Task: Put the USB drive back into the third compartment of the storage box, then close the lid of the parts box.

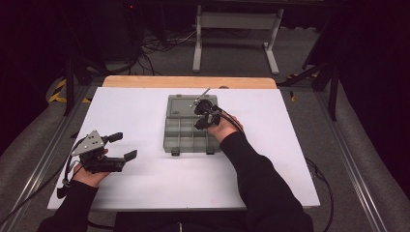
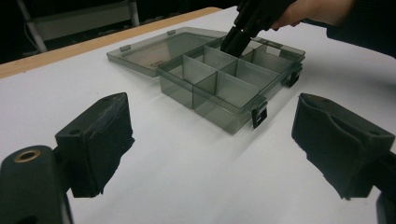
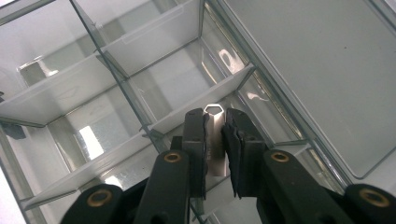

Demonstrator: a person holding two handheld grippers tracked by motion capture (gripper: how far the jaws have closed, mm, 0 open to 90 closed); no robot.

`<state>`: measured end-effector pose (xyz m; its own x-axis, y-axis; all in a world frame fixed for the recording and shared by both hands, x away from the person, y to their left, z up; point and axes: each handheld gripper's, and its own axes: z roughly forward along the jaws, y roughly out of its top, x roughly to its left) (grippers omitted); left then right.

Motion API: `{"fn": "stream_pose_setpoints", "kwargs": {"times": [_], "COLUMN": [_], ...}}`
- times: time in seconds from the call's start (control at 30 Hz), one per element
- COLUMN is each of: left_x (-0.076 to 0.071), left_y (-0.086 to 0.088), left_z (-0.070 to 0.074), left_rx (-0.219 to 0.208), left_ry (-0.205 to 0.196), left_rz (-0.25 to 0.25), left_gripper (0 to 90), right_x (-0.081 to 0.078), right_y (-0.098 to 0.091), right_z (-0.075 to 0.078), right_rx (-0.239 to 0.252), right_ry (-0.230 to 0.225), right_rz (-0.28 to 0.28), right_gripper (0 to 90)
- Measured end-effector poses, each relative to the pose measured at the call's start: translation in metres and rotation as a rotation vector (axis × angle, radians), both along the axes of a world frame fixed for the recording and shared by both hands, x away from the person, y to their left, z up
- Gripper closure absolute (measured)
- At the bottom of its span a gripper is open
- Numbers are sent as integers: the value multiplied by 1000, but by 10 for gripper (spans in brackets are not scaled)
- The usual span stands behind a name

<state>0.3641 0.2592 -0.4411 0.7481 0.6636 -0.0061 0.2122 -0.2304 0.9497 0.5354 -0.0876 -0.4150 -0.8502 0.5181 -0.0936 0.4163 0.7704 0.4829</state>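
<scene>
While the right tongs (image 3: 215,140) pinch a small flat silver metal piece (image 3: 214,133) between their pads, they reach down into the grey compartment box (image 1: 180,136) at the centre of the high view, over a cell on its right side beside the hinge of the lid (image 1: 183,104), which lies open flat behind. The left tongs (image 1: 121,146) rest at lower left on the white desk (image 1: 145,188), spread wide and empty, well apart from the box.
</scene>
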Motion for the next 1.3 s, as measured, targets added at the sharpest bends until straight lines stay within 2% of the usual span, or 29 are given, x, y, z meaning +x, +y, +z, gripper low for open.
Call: {"fn": "stream_pose_setpoints", "kwargs": {"times": [0.17, 0.3, 0.4, 0.47, 0.6, 0.83, 1.0, 1.03, 1.07, 1.13, 1.17, 1.27, 1.3], "left_x": [1, 3, 6, 9, 16, 35, 48, 50, 53, 55, 62, 68, 75], "left_y": [-1, -2, -3, -4, -8, -14, -19, -21, -23, -24, -29, -32, -37], "left_z": [0, 0, 2, 4, 10, 21, 30, 32, 33, 34, 37, 39, 41], "left_rx": [1, 3, 5, 1, 27, 54, 113, 124, 136, 145, 166, 178, 191], "left_ry": [2, 4, 13, 28, 66, 119, 140, 160, 154, 153, 177, 179, 191], "left_rz": [-3, 3, 2, -2, -12, -39, -21, -14, -10, -9, 2, 18, 37], "left_gripper": [130, 129, 154, 183, 281, 614, 784, 818, 851, 877, 897, 898, 898], "right_x": [-2, -6, -12, -15, -21, -30, -28, -27, -25, -24, -21, -18, -15], "right_y": [-1, -4, -9, -13, -24, -51, -66, -68, -71, -72, -74, -75, -76], "right_z": [3, 9, 18, 22, 31, 41, 42, 41, 41, 41, 40, 40, 39], "right_rx": [17, 24, 49, 60, 91, 112, 127, 130, 132, 133, 134, 135, 129], "right_ry": [-16, -40, -49, -54, -69, -101, -103, -101, -101, -104, -117, -122, -118], "right_rz": [-6, -5, -9, -11, -19, -25, -58, -66, -70, -69, -61, -57, -63], "right_gripper": [744, 822, 899, 900, 900, 900, 900, 900, 900, 900, 900, 900, 900]}}
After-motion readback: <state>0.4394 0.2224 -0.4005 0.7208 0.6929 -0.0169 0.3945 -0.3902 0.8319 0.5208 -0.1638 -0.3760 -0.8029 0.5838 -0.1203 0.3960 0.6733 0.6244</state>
